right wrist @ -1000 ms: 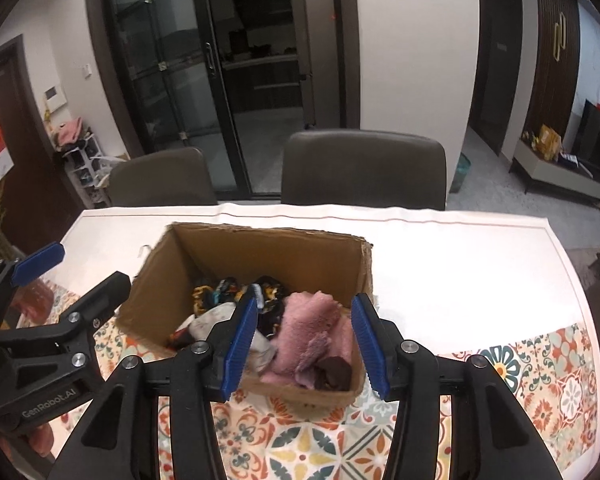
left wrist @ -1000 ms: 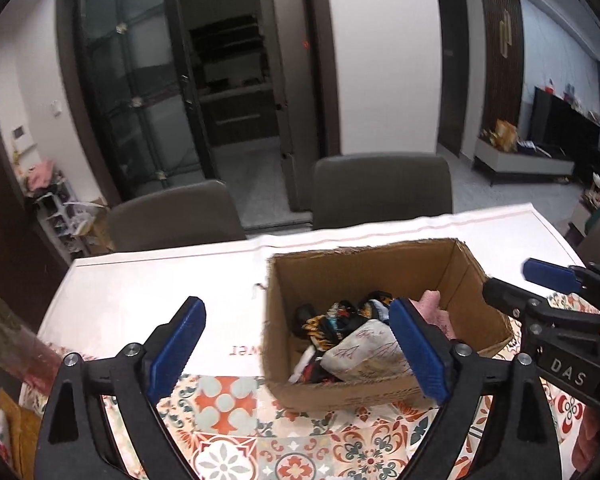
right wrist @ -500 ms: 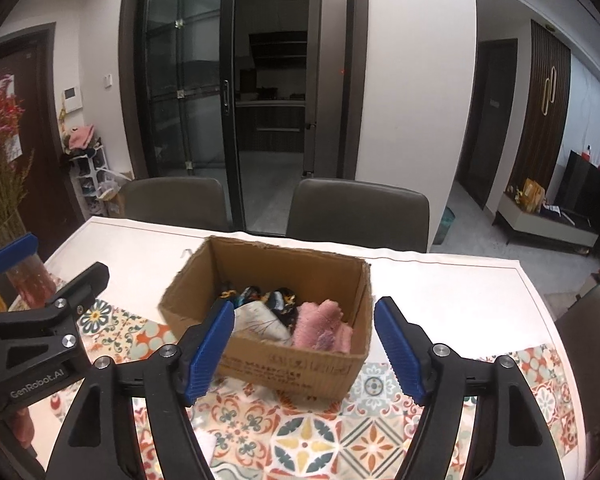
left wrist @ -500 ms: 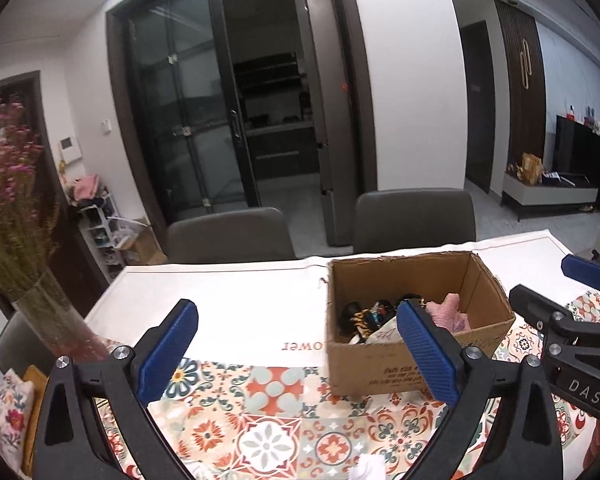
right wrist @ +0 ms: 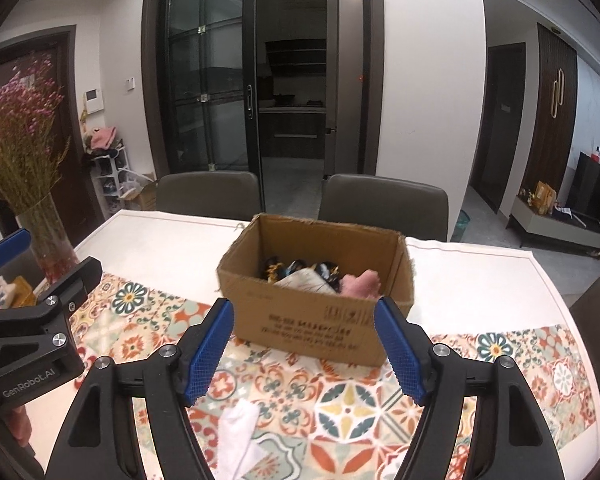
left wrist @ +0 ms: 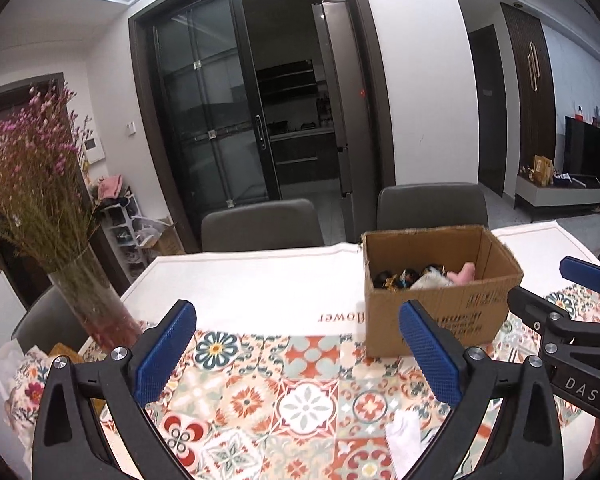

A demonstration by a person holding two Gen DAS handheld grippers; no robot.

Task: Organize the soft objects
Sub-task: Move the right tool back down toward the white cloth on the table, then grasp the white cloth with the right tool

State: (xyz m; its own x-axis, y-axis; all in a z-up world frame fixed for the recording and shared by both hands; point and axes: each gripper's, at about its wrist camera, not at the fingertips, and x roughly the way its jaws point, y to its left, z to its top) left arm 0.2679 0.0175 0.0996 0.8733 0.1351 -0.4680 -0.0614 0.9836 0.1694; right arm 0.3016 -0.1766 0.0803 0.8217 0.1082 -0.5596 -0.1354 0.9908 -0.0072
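A brown cardboard box (left wrist: 440,312) (right wrist: 312,320) stands on the table and holds several soft items: a pink fluffy cloth (right wrist: 362,284), a white patterned cloth (right wrist: 304,282) and dark patterned pieces (left wrist: 396,278). A white cloth (right wrist: 236,436) (left wrist: 404,440) lies on the patterned table runner near me. My left gripper (left wrist: 296,356) is open and empty, left of the box. My right gripper (right wrist: 304,352) is open and empty, in front of the box.
A glass vase of pink dried flowers (left wrist: 88,300) (right wrist: 44,236) stands at the table's left end. A floral cloth bundle (left wrist: 20,384) lies beside it. Two grey chairs (left wrist: 260,224) (right wrist: 384,208) stand behind the table. The runner (left wrist: 284,392) covers the near side.
Both grippers have pulled back and up from the box, which now looks smaller and farther away. The right gripper's jaws have spread wider. The white cloth on the runner has come into view.
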